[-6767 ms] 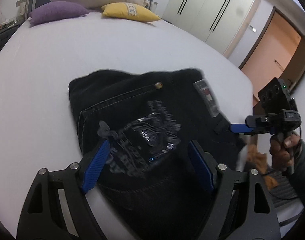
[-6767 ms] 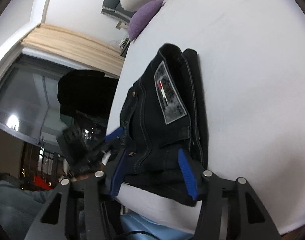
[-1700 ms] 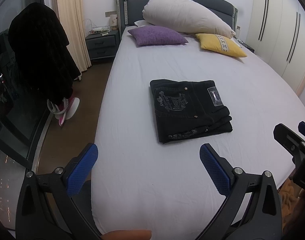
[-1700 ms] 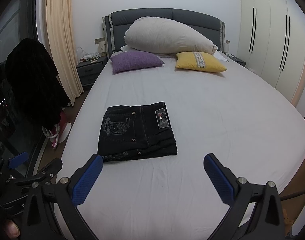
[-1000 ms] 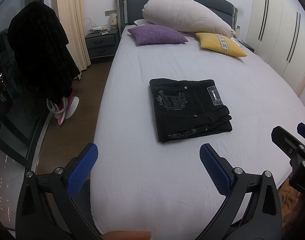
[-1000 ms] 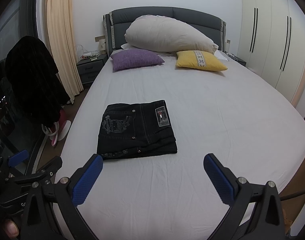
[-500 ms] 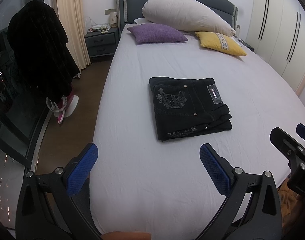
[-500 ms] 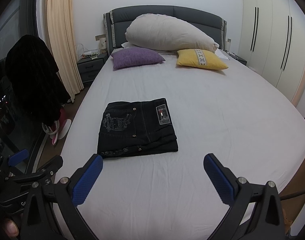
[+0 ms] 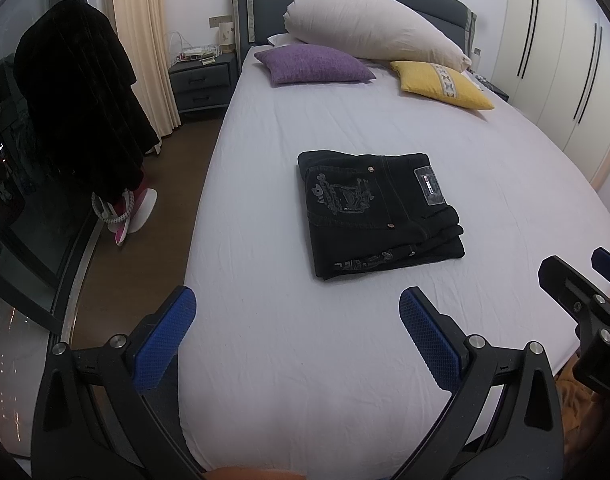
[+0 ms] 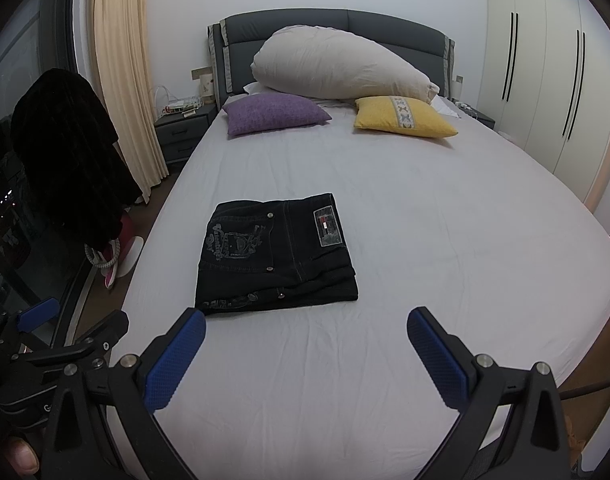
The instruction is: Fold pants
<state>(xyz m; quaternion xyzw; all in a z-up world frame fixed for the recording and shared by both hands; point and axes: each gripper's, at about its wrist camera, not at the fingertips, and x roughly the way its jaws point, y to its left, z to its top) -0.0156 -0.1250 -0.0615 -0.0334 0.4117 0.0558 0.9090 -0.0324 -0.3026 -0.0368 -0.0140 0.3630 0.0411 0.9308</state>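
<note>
The black pants [image 9: 377,212] lie folded into a flat rectangle on the white bed [image 9: 345,360], back pocket print and label patch facing up. They also show in the right wrist view [image 10: 273,252]. My left gripper [image 9: 297,328] is open and empty, held back near the foot of the bed, well short of the pants. My right gripper [image 10: 305,344] is open and empty, also held back over the foot of the bed. The right gripper shows at the right edge of the left wrist view [image 9: 585,292].
A purple pillow [image 10: 275,118], a yellow pillow [image 10: 403,118] and a large beige pillow [image 10: 341,66] lie at the headboard. A nightstand [image 10: 181,132] and a chair with a dark garment [image 10: 65,160] stand left of the bed. Wardrobes [image 10: 545,80] line the right wall.
Both grippers, earlier low over the pants, have pulled back to the foot of the bed. Over the last second the views barely shift. The pants have not moved.
</note>
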